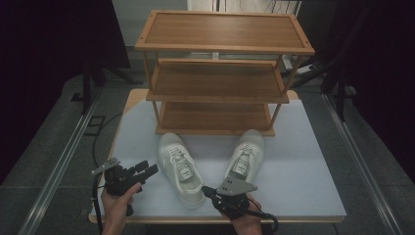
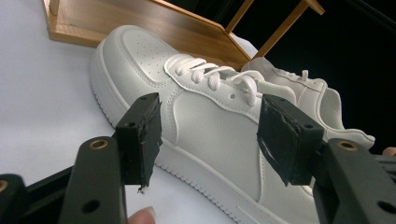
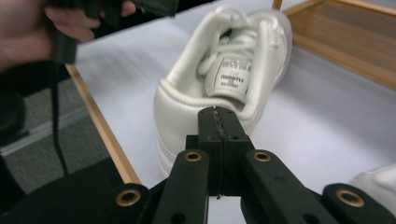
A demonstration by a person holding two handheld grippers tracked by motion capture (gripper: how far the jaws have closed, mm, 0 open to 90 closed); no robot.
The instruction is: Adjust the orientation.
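Note:
Two white sneakers lie on the white table in front of a wooden rack. My left gripper (image 1: pixel 150 170) stands open just left of the left sneaker (image 1: pixel 180 166); in its own view the left gripper (image 2: pixel 210 126) frames that sneaker's side (image 2: pixel 140 60) without touching it, with the other sneaker (image 2: pixel 322 98) behind. My right gripper (image 1: pixel 204 191) sits at the left sneaker's heel, between it and the right sneaker (image 1: pixel 246 154). In the right gripper view its pads (image 3: pixel 218 126) are pressed together just before the heel collar of the sneaker (image 3: pixel 224 56), with nothing between them.
The three-shelf wooden rack (image 1: pixel 218 73) stands at the back of the table (image 1: pixel 303 176), its shelves bare. The table's wooden front edge (image 3: pixel 102 135) runs close to my right gripper. A hand with the left gripper (image 3: pixel 46 28) appears beyond the sneaker. Dark floor surrounds the table.

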